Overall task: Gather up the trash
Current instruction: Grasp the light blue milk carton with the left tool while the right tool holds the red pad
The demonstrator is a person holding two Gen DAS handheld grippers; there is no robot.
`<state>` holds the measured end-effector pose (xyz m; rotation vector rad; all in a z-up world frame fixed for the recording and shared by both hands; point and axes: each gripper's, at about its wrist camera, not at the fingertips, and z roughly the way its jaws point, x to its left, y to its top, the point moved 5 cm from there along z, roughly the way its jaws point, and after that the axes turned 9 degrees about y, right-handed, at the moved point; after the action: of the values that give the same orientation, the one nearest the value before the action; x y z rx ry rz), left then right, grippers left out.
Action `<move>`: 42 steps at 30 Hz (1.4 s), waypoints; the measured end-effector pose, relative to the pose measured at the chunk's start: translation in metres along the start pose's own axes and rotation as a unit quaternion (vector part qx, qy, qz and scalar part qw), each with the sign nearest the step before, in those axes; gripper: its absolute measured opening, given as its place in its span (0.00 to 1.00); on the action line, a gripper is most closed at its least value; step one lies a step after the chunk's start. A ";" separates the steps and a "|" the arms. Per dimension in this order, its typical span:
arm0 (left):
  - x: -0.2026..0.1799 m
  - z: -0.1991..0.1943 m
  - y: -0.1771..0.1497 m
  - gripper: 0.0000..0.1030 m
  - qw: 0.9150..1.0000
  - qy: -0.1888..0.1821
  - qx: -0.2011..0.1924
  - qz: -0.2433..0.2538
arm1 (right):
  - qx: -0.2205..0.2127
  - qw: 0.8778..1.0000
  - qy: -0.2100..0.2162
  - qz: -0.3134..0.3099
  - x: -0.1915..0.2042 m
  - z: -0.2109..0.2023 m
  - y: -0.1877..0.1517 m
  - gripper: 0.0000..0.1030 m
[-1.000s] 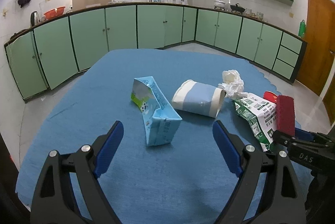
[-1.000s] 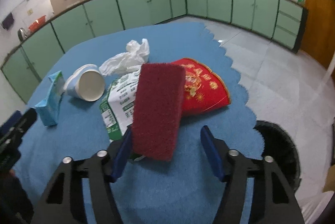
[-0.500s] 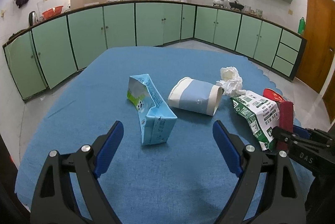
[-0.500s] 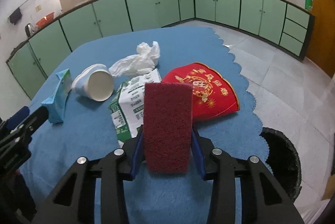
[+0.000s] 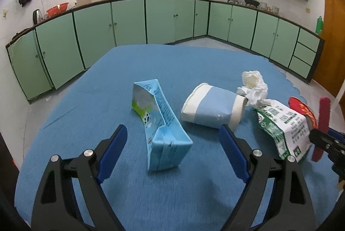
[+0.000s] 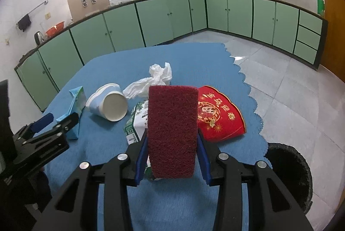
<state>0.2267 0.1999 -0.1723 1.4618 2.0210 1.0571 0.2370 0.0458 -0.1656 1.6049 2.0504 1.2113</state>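
Note:
My right gripper (image 6: 172, 163) is shut on a dark red scouring pad (image 6: 173, 129), held upright above the table; the same pad (image 5: 322, 125) shows edge-on at the far right of the left wrist view. My left gripper (image 5: 172, 155) stands open low over the blue cloth, with a crushed light-blue milk carton (image 5: 160, 129) lying between its fingers, not touched. A blue-and-white paper cup (image 5: 212, 109) lies on its side behind the carton. A crumpled white tissue (image 5: 254, 85), a green-and-white wrapper (image 5: 282, 123) and a red printed bag (image 6: 217, 114) lie to the right.
The table (image 5: 151, 67) wears a blue cloth with a scalloped edge at the right. A black trash bin (image 6: 290, 175) stands on the tiled floor by the table's right edge. Green cabinets (image 5: 129, 21) run along the far walls.
My right gripper closed onto the red pad and lifted it upright. My left gripper slid closer to the milk carton, which now lies between its open fingers.

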 end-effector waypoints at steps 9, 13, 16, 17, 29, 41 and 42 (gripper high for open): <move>0.000 0.029 0.007 0.55 0.999 0.024 0.043 -0.001 | 0.003 1.000 0.008 -0.004 -0.001 0.006 0.001 0.40; 0.003 0.032 0.006 0.33 0.998 0.018 0.054 -0.006 | 0.002 1.000 0.007 -0.006 -0.003 0.005 -0.001 0.40; 0.008 0.027 0.008 0.33 0.999 0.022 0.044 -0.011 | 0.001 1.000 0.008 -0.007 -0.003 0.002 -0.001 0.40; 0.009 0.022 0.009 0.33 0.999 0.023 0.038 -0.012 | 0.000 1.000 0.009 -0.007 -0.003 0.001 -0.001 0.40; -0.003 -0.036 -0.006 0.32 1.000 -0.013 0.012 0.001 | -0.013 1.000 0.009 -0.008 -0.013 -0.026 -0.004 0.40; -0.004 -0.032 -0.024 0.48 0.998 -0.008 0.058 -0.014 | -0.010 1.000 0.012 0.000 -0.018 -0.030 -0.011 0.40; -0.005 -0.029 -0.021 0.48 0.998 -0.004 0.058 -0.012 | -0.010 1.000 0.011 0.000 -0.018 -0.030 -0.011 0.40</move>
<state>0.1951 0.1826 -0.1709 1.4910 2.1203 0.9371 0.2165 0.0156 -0.1603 1.5895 2.0457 1.2517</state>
